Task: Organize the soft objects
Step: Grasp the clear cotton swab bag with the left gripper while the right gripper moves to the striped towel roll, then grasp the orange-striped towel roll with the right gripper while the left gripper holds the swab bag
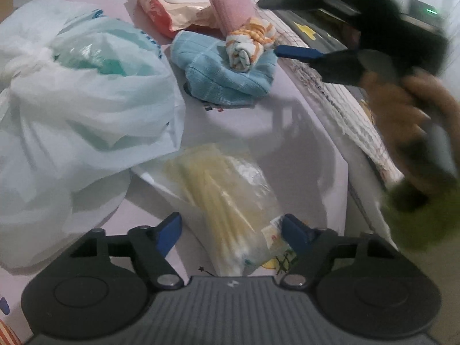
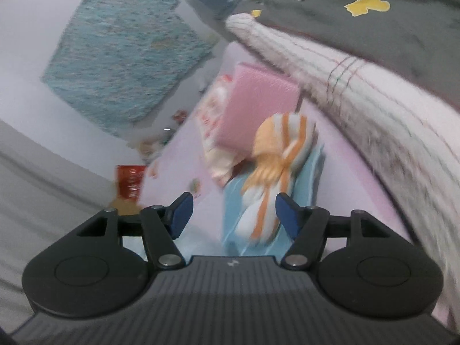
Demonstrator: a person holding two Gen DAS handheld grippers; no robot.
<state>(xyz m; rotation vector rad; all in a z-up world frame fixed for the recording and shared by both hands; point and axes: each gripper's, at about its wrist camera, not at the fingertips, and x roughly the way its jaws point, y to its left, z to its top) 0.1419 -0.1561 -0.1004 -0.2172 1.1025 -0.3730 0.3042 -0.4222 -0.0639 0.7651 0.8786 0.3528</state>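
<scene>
Both grippers gape wide, holding nothing. Left gripper (image 1: 232, 231) hovers over a clear bag (image 1: 230, 201); right gripper (image 2: 232, 215) flanks the striped roll (image 2: 276, 172) on a blue cloth (image 2: 304, 178)

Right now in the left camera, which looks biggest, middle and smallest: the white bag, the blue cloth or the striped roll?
1. White bag, though it lies nearer the camera.
2. Blue cloth.
3. Striped roll, resting on the blue cloth.

What I can't make out from here

The right gripper (image 1: 290, 28) and the hand (image 1: 414, 120) holding it smear with motion in my left view; the striped cloth roll (image 2: 276, 169) blurs in the right view (its print unreadable), and the white bag (image 1: 72, 109) runs off-frame.
</scene>
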